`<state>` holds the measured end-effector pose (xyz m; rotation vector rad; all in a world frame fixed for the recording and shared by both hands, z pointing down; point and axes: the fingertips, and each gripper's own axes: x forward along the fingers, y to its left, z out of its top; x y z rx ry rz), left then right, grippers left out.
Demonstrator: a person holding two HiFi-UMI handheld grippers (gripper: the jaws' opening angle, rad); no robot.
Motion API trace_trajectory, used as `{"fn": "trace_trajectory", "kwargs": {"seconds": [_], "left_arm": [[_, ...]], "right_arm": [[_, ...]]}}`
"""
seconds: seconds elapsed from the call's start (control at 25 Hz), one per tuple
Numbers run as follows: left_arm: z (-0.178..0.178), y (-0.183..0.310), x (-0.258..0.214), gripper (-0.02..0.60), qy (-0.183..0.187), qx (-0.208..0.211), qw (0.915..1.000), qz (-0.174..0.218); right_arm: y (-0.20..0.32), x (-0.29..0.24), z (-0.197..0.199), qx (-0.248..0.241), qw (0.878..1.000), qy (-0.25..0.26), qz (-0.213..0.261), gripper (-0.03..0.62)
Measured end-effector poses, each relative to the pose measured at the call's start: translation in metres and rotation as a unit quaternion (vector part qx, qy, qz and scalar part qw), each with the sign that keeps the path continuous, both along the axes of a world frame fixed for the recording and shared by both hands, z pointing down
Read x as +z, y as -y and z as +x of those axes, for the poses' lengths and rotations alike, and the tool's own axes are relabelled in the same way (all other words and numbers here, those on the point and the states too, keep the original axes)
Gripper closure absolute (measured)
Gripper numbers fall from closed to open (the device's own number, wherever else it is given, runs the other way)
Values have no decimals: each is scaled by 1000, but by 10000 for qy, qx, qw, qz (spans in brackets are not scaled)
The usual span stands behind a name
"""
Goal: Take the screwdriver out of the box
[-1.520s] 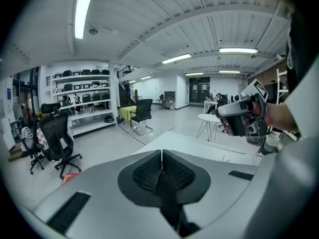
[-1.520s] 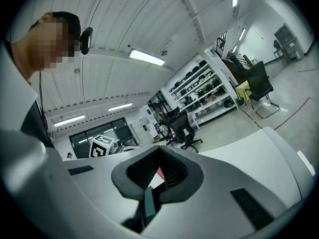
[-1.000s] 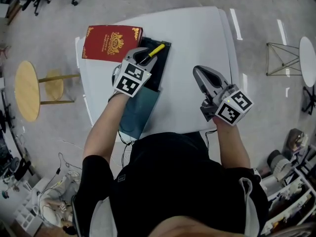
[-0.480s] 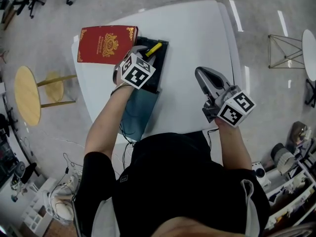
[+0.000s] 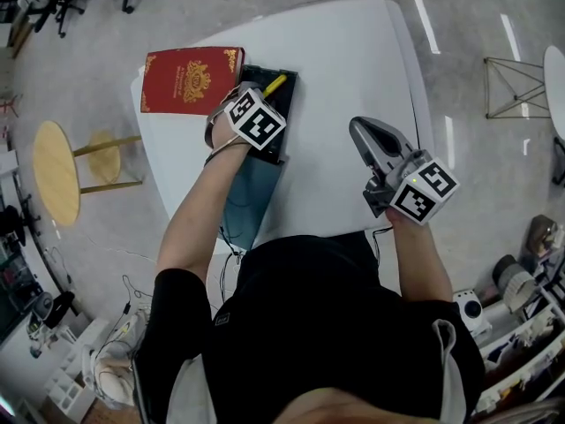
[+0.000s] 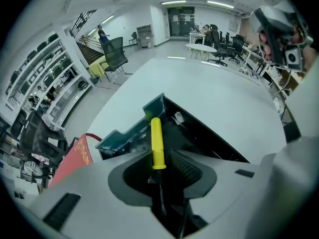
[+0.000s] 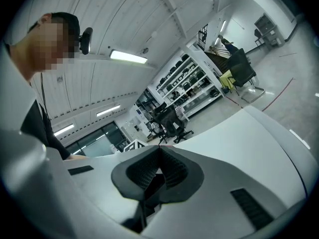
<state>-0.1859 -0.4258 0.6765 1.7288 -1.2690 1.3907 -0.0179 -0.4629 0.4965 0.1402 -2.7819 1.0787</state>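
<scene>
Right, from the head view I see a white table [image 5: 353, 60] filling the upper middle of the frame, on a grey floor [image 5: 88, 25]. The dark box [image 5: 290, 95] sits at the table's upper left, with a red gold-printed cover [image 5: 192, 78] just beside it on the left and a teal panel [image 5: 252, 193] below it, under my left forearm. A round wooden stool [image 5: 57, 162] stands off the table at the left edge.

My left gripper [image 5: 254, 94] points steeply down into the box. In the left gripper view its jaws are closing. The screwdriver [image 6: 156, 143], with its yellow handle, lies in the box between them, and the pads are not yet pressing on it.

My right gripper [image 5: 360, 129] hangs over bare table at centre right, well apart from the box. Its jaws are together with nothing in them.

The gripper views show an open office: shelving [image 6: 45, 83] on the left, desk chairs [image 6: 224, 41] at the far end, and strip lights [image 7: 128, 57] overhead.
</scene>
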Motion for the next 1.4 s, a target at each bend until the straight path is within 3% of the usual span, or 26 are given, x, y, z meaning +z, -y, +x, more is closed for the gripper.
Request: {"fn": "trace_trajectory", "kwargs": {"seconds": [0.24, 0.52, 0.88, 1.04, 1.24, 1.4], "left_arm": [[6, -8, -2, 483, 39, -14, 9999, -121], [8, -18, 5, 497, -424, -288, 9983, -273], [-1, -18, 13, 502, -592, -690, 9953, -343], [-13, -28, 2, 502, -604, -1212, 9907, -163], [-12, -36, -16, 502, -622, -1322, 9891, 173], [13, -45, -58, 502, -769, -1460, 9844, 604]], "right_arm": [[4, -4, 15, 33, 10000, 26, -13, 565], [2, -3, 14, -65, 10000, 26, 4, 565], [-1, 6, 21, -195, 9998, 34, -45, 565], [-2, 5, 21, -282, 9995, 98, -34, 565], [-2, 3, 18, -384, 9992, 127, -21, 565], [-13, -21, 34, -455, 9987, 241, 47, 565]]}}
